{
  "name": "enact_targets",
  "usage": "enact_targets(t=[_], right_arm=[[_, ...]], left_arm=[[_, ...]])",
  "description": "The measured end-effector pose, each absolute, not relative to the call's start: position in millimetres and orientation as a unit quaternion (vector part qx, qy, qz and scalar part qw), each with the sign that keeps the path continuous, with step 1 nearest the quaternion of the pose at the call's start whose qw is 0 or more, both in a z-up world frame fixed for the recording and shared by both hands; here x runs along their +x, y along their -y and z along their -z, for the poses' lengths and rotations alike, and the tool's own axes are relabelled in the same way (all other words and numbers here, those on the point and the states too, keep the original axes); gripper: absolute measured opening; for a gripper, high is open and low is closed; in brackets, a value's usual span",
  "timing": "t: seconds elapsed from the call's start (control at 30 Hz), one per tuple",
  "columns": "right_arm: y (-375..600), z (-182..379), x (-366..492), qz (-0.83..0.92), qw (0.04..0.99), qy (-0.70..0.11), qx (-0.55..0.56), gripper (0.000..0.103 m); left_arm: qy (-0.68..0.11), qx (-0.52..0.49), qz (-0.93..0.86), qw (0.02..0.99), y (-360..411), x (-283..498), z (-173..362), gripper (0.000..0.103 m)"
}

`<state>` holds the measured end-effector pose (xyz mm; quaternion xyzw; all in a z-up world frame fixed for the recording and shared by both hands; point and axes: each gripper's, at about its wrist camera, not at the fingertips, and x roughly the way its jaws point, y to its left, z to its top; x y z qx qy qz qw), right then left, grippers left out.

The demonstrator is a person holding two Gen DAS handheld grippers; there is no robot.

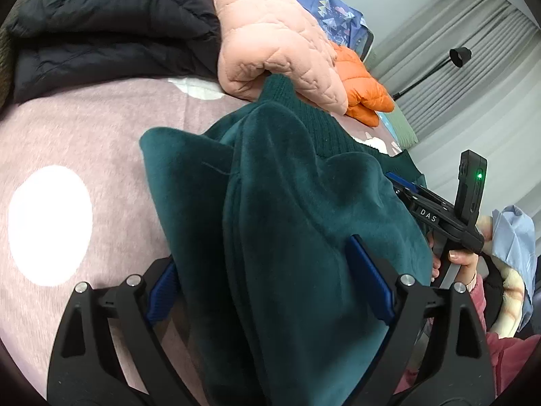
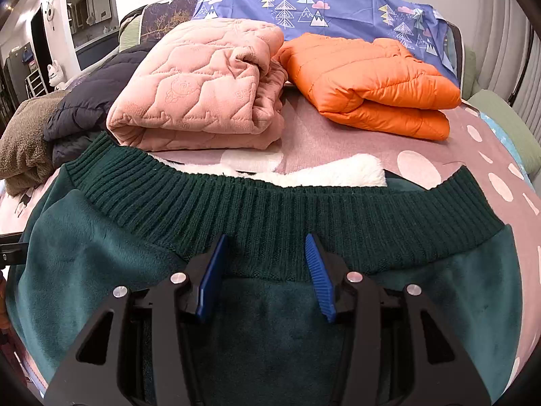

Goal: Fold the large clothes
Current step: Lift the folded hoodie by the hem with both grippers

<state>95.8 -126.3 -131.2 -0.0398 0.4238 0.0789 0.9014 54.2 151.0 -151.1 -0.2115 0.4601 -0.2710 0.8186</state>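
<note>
The dark green fleece sweater (image 2: 270,321) is lying bunched on the pink spotted bedspread (image 1: 84,142), its ribbed hem (image 2: 280,213) stretching across in front of the right gripper (image 2: 267,270). That gripper's blue pads (image 2: 318,280) are standing apart over the ribbing with nothing pinched between them. The left gripper (image 1: 270,284) is sitting wide around a thick fold of the green fleece, which is filling the gap between its pads; whether they are actually clamping the cloth, I cannot tell. Beyond the sweater, a folded pink quilted garment (image 2: 203,84) and a folded orange puffer jacket (image 2: 372,81) are resting side by side, with a dark padded coat (image 1: 111,23) off to the left.
</note>
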Motion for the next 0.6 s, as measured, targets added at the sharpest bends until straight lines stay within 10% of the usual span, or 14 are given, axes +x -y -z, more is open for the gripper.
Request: enact_targets(t=[0.23, 0.6], right_arm=[[129.5, 131.5, 96.5, -0.085, 0.901, -0.425, -0.034, 0.05], [133.0, 130.1, 93.9, -0.091, 0.903, -0.419, -0.024, 0.05]], left_arm=[[-0.44, -0.155, 0.253, 0.847, -147.0, 41.3, 125.3, 0.048], [-0.403, -0.022, 0.28, 0.871, -108.2, 25.3, 66.0, 0.044]])
